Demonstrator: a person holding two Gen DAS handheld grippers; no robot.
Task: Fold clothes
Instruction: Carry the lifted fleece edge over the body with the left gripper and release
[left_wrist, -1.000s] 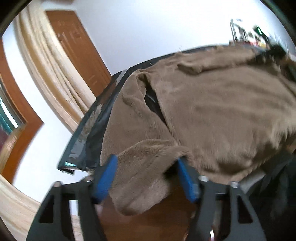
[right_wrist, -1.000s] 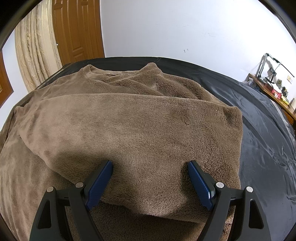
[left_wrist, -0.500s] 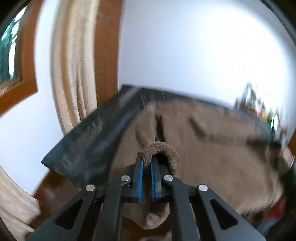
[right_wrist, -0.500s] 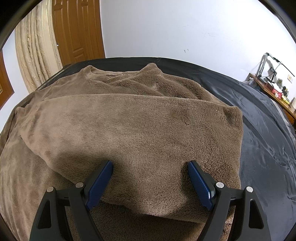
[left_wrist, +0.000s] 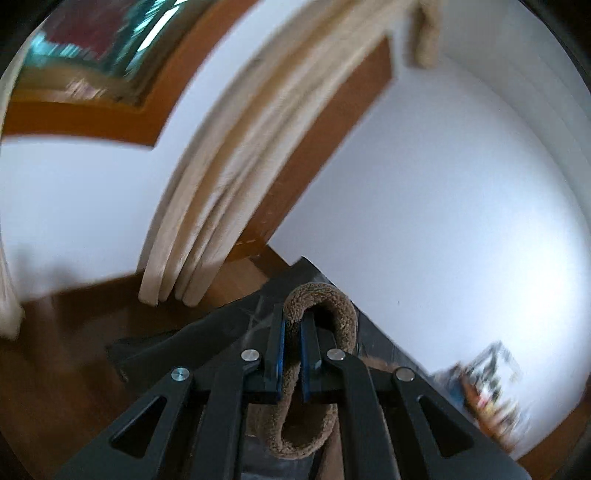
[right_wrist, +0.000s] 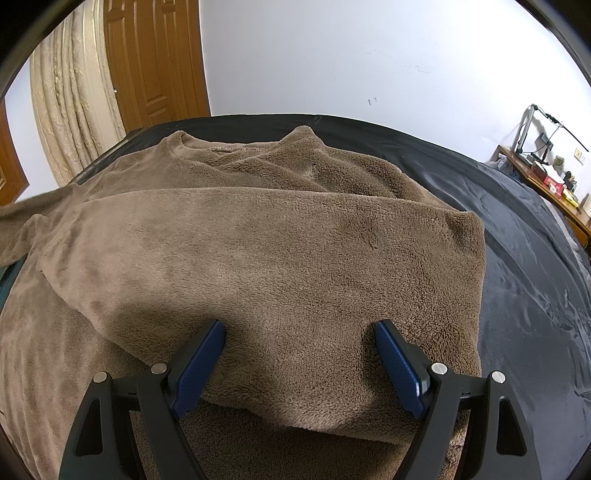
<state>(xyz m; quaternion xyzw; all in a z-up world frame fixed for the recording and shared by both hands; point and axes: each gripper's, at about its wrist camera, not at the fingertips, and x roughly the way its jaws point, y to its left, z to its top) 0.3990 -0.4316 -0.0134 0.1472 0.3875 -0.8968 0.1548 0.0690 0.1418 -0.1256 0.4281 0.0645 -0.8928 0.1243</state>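
Brown fleece sweater (right_wrist: 280, 251): lay spread on the black bed (right_wrist: 524, 266), one side folded over its middle, neckline toward the far wall. Left hand-held gripper (left_wrist: 291, 336): clamped tight on a loop of the sweater's fleece (left_wrist: 332, 306), raised above the bed's corner. Right hand-held gripper (right_wrist: 299, 347): jaws wide apart, hovering at the sweater's near folded edge, gripping nothing. Curtain (right_wrist: 74, 110) and wooden door (right_wrist: 155, 62): beyond the bed's far left corner.
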